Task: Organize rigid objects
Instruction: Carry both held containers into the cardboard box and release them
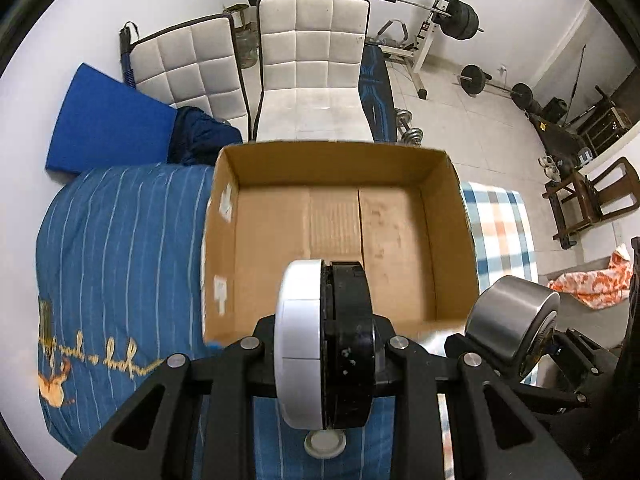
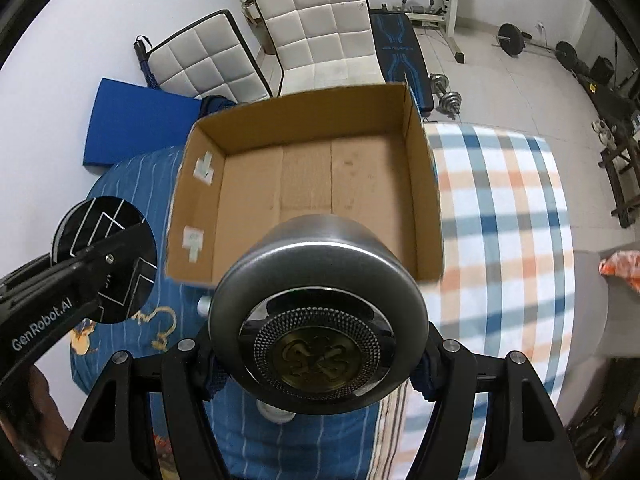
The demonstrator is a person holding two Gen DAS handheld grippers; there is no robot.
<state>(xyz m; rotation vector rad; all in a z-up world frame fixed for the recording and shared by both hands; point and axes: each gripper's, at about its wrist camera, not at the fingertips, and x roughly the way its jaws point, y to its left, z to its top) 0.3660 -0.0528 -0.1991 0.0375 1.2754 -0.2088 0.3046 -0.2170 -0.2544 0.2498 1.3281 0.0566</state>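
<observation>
A black-and-white disc [image 1: 325, 344] is pinched by the left gripper [image 1: 326, 350] and a steel tin [image 2: 318, 312] by the right gripper [image 2: 320, 360], both raised at the near rim of the empty cardboard box [image 1: 340, 160] on the bed [image 1: 120, 240], apparently for dropping in.

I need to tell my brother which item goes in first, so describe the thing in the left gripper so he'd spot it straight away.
Find the open cardboard box on the bed. Just in front of its near edge, the left gripper clamps a thick disc standing on edge. It is half white, half black, unlike the shiny metal tin held to its right.
</observation>
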